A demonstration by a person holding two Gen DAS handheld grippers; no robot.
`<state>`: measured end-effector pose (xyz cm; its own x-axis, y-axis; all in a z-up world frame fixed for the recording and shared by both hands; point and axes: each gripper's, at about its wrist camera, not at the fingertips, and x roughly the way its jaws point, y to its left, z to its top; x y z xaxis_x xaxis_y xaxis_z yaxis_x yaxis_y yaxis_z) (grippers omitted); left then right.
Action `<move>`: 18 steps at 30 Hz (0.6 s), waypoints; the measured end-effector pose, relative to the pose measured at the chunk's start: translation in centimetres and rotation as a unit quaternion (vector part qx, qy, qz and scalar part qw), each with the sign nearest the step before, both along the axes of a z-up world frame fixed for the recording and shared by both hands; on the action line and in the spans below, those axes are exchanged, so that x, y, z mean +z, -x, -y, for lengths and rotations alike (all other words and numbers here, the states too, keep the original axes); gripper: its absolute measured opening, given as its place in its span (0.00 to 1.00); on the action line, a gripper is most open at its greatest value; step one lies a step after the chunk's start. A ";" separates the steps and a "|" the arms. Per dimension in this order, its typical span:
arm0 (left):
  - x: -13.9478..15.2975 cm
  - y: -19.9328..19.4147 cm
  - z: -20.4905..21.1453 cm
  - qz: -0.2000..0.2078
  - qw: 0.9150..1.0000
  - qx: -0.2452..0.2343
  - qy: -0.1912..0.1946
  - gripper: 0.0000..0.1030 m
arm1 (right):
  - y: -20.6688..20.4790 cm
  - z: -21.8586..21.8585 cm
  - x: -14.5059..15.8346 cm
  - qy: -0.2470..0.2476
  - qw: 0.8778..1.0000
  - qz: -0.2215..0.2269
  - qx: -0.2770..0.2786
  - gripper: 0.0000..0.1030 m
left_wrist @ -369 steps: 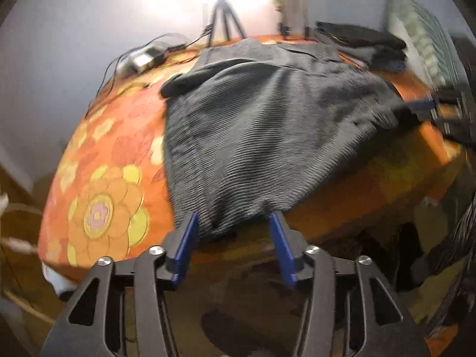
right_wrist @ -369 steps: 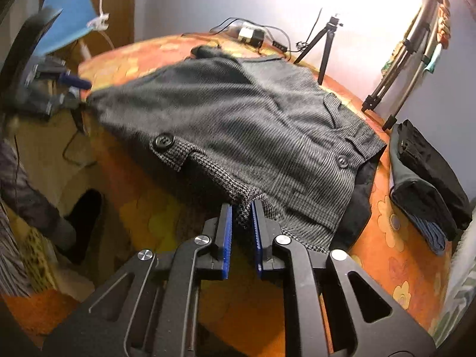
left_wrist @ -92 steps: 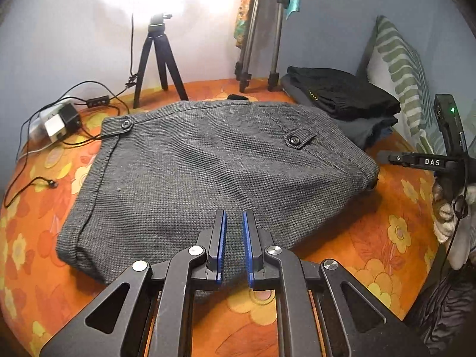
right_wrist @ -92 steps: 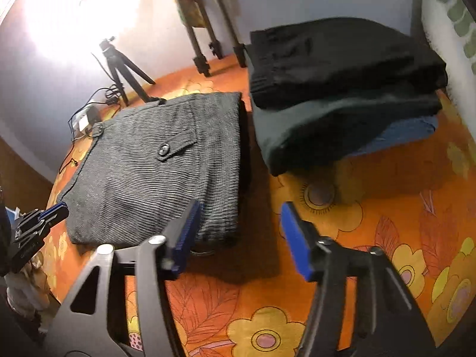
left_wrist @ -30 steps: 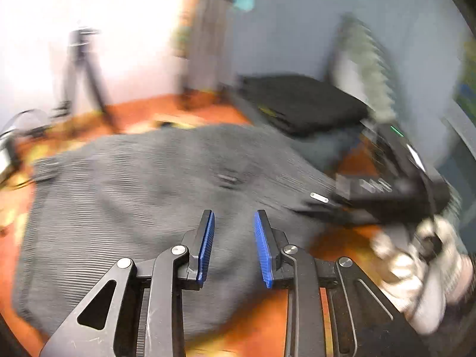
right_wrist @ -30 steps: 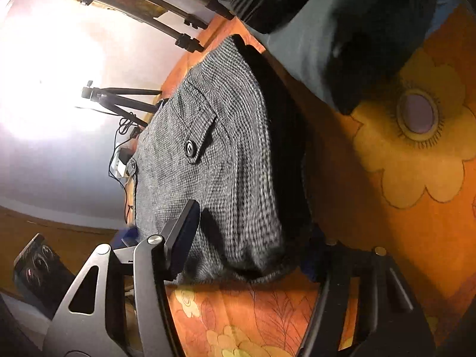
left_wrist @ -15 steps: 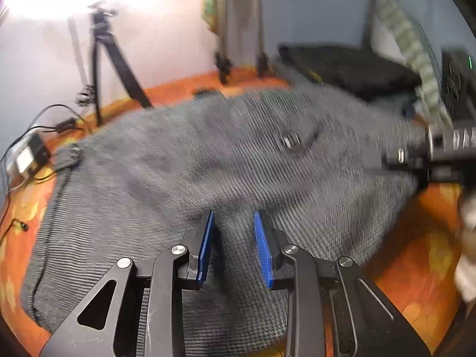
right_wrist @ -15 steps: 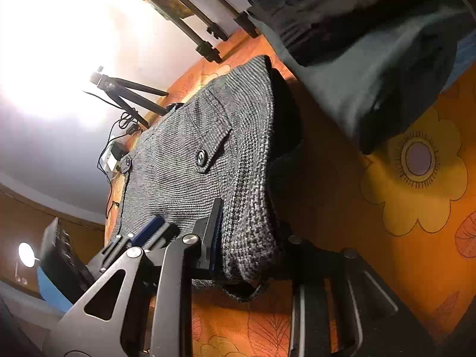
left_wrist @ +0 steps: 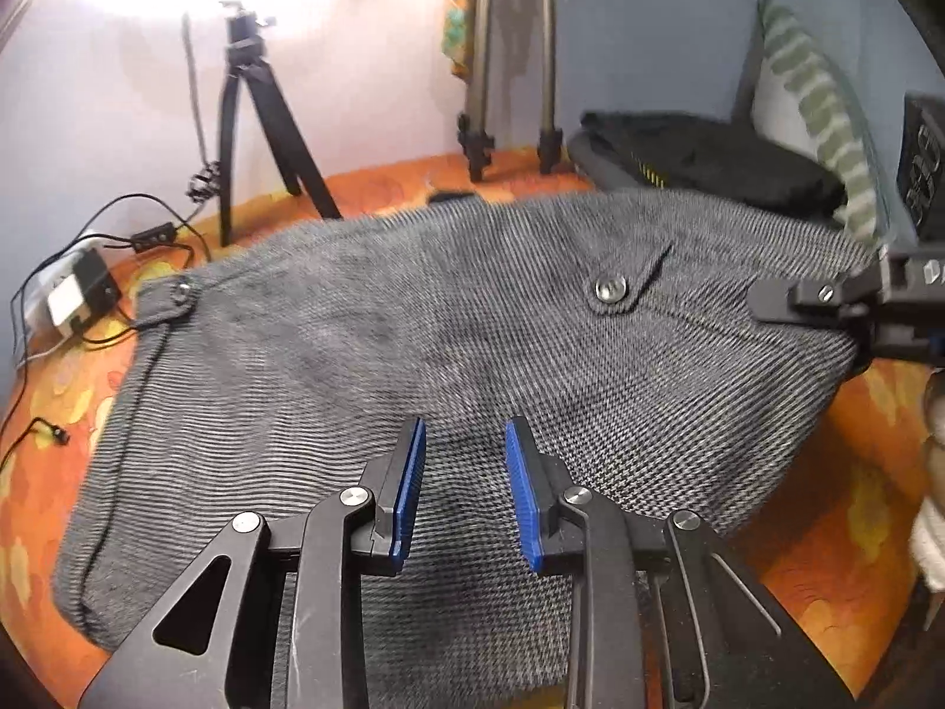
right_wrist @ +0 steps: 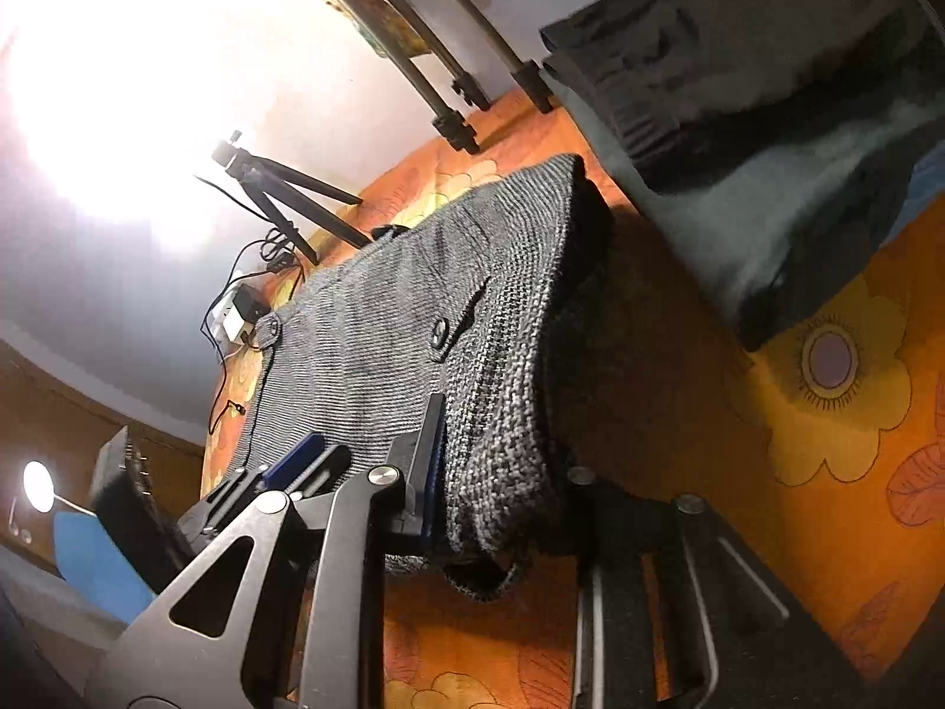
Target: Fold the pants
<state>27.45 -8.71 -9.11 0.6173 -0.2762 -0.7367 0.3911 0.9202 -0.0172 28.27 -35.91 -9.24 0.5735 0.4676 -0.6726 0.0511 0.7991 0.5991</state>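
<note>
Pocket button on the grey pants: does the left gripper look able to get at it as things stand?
Probably yes: the left gripper hovers open over the pants, and only bare fabric lies between it and the button.

An orange bedspread (left_wrist: 827,579) with yellow flowers covers the bed. At its far edge stand a small black tripod (left_wrist: 254,136) and the legs of a taller grey tripod (left_wrist: 511,77). A white and black adapter (left_wrist: 74,295) lies at the left with black cables (left_wrist: 147,230). A stack of dark folded clothes (right_wrist: 768,83) sits right, beside a green-striped pillow (left_wrist: 821,112)
</note>
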 end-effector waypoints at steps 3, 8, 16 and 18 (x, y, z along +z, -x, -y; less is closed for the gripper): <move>1.1 0.7 -1.3 0.012 1.000 0.007 0.014 0.25 | -0.1 -0.6 0.9 0.012 1.000 0.012 0.004 0.22; -2.5 0.4 -1.5 -0.035 0.999 0.012 -0.027 0.25 | -0.1 -2.0 2.1 0.023 0.999 0.027 0.010 0.21; 3.5 2.1 -9.0 0.007 0.997 0.071 0.034 0.25 | 0.5 -5.8 5.8 0.075 0.994 0.078 0.035 0.20; 3.0 2.1 -11.6 -0.009 0.995 0.092 0.045 0.25 | 0.7 -7.4 6.7 0.095 0.990 0.093 0.045 0.20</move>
<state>25.36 2.90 -6.12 0.6502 -0.2255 -0.7256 0.2153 0.9705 -0.1087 27.61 -28.49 -2.50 0.6571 0.3988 -0.6397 -0.1235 0.8941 0.4306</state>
